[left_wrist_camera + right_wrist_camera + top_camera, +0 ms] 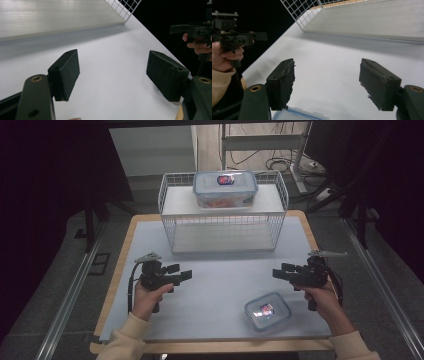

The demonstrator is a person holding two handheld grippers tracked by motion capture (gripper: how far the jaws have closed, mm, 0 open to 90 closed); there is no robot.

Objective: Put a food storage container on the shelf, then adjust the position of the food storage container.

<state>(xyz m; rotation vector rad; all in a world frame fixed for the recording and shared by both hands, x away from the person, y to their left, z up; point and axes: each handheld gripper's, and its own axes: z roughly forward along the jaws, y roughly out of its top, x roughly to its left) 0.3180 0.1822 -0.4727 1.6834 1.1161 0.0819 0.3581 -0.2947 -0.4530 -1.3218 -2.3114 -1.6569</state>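
The white rectangular tabletop (215, 285) with its wooden edge lies bare between the two tools, with open room on every side of them. The left gripper (186, 275) points inward, jaws wide apart, nothing between them. The right gripper (278, 273) faces it, well apart, jaws likewise spread and gripping nothing. A small clear plastic container with a blue-rimmed lid (267, 310) rests near the front edge, just inside the right hand; its lid bears a label and the contents cannot be made out. At the rear stands a white wire rack (170, 215). On its upper shelf sits a larger clear lidded box (225, 189) holding orange-red contents.
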